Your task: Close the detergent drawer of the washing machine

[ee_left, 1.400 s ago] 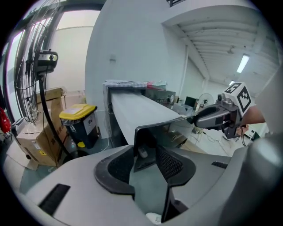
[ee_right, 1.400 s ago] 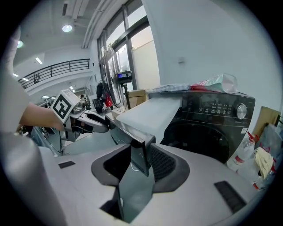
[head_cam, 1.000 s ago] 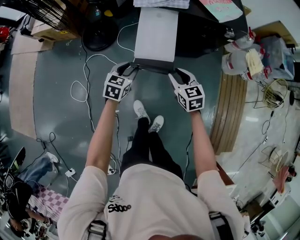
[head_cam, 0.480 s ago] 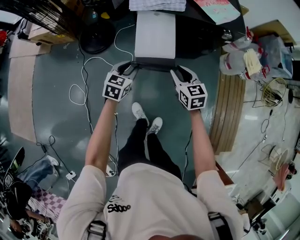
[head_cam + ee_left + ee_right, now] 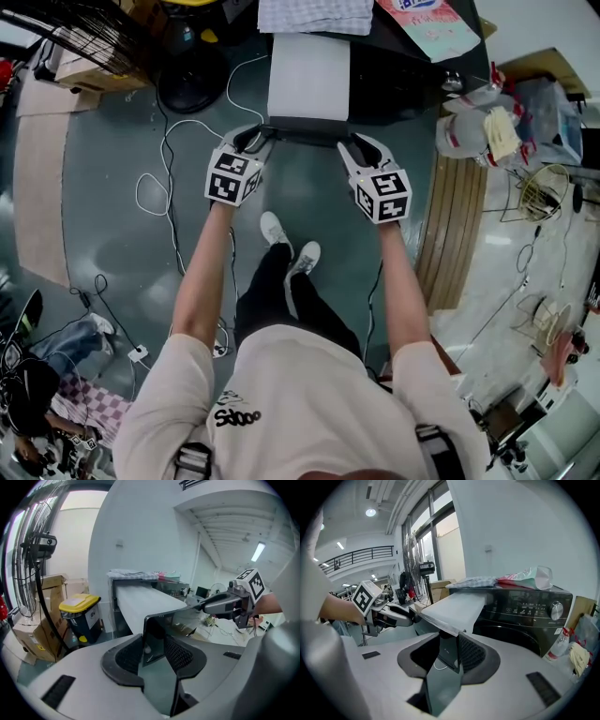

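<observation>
White and long, the detergent drawer (image 5: 309,80) sticks far out of the dark washing machine (image 5: 403,80) in the head view, running straight ahead of both tools. The left hand-held gripper (image 5: 255,139) has the left end of the drawer's dark front panel (image 5: 305,131). The right hand-held gripper (image 5: 354,142) has the right end, so the panel spans the gap between the two.

In the left gripper view, the panel's corner stands upright between the jaws. They have just been closing and now sit about half shut, with the pads against both faces of the panel. A yellow-lidded bin (image 5: 79,604) stands beyond them to the left.

In the right gripper view, the other end of the panel is clamped between jaws set at a similar middling width. The machine's control fascia (image 5: 534,606) lies ahead and to the right of them.

The step in hand looks to be the push home, with most of the travel left. It should go best with both hands driving evenly along the drawer's own line. If one side leads, the drawer is likely to skew and jam in its slot. Keeping the panel level and easing off near the machine's face would likely spare the jaw tips a pinch.
</observation>
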The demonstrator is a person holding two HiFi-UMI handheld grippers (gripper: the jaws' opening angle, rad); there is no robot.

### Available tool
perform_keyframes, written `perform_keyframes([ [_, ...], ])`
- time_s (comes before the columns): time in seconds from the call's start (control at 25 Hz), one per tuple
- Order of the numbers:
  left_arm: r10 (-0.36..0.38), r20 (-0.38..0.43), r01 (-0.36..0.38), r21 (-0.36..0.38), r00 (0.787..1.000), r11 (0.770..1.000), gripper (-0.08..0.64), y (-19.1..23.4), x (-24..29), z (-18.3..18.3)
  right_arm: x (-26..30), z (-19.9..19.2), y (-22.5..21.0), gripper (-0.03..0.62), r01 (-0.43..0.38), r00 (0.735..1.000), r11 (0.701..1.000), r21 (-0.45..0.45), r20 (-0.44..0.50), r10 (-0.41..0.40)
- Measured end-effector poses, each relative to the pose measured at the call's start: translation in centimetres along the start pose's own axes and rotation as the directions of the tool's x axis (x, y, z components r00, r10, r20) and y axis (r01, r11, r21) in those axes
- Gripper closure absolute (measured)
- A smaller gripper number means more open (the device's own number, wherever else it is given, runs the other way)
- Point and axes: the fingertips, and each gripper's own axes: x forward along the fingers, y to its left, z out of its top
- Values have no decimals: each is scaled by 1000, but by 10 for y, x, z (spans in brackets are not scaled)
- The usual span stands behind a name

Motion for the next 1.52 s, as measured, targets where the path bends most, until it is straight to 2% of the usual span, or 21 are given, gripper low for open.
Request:
perform_keyframes([
  [0.36,6,-2,-6,1,1000,1000,413,13,14,12,14,11,-14,469,1,1000,1000,1,-3,-1],
  [0.92,5,-16,-5,23,1000,1000,413,35,29,26,34,24,-25,469,48,999,999,15,-26,-47],
  [1.24,-7,-29,9,55,1000,998,413,47,40,35,46,32,-33,469,104,995,995,5,3,-104],
  [1.52,20,-13,-20,37,1000,999,413,63,57,52,64,46,-52,469,83,996,997,2,40,-83],
])
